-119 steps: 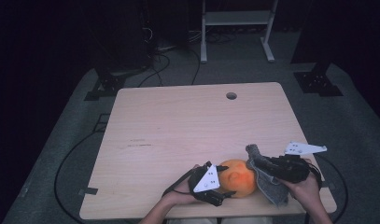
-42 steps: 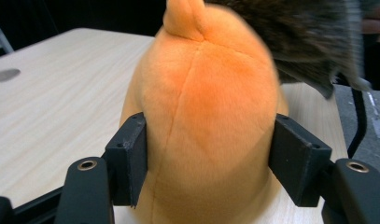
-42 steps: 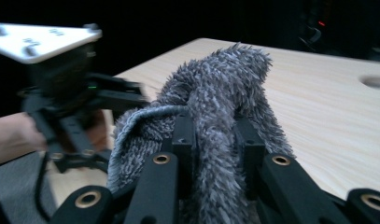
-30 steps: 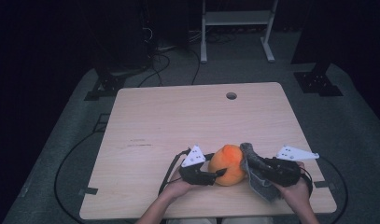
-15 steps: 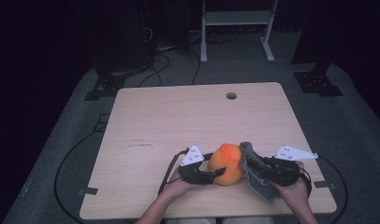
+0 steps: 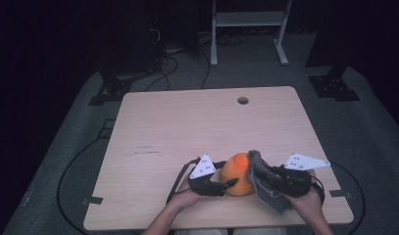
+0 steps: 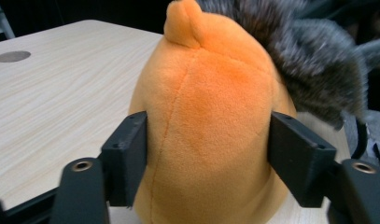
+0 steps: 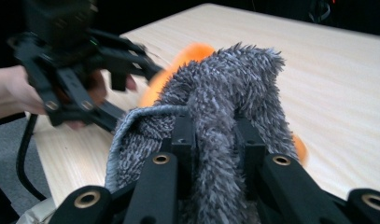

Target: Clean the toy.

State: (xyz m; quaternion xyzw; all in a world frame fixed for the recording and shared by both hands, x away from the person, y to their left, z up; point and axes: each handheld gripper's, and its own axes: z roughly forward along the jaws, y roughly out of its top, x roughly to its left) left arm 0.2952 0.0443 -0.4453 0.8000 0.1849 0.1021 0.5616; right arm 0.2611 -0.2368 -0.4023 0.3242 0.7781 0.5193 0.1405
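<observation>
1. An orange plush toy point(image 6: 237, 174) is sitting on the light wooden tabletop point(image 6: 197, 127), near the edge closest to the person and a little right of the middle.
2. The left claw point(image 6: 230, 182) is reaching in from the toy's left side in the high view, with the person's left hand point(image 6: 189, 197) gripping it from below.
3. In the left gripper view, the toy point(image 7: 211, 126) is standing between the two black jaws, and both are pressing into its soft sides, so the left claw is pinching the toy across its width.
4. The jaws of that claw have just been closing a little further, with the toy between them.
5. A small rounded nub is sticking up from the top of the toy in the left gripper view.
6. A grey fluffy cloth point(image 6: 265, 188) is lying against the toy's right side, draping down toward the table edge.
7. The right claw point(image 8: 214, 128) is pressing its jaws nearly together on a fold of the cloth point(image 8: 225, 98), pinching it tightly.
8. In the high view the right claw point(image 6: 258, 170) is lying over the cloth, just beside the toy, with the right hand point(image 6: 310, 198) holding it.
9. In the right gripper view, the left claw point(image 8: 108, 60) is appearing blurred beyond the cloth, with a strip of orange showing behind the grey pile.
</observation>
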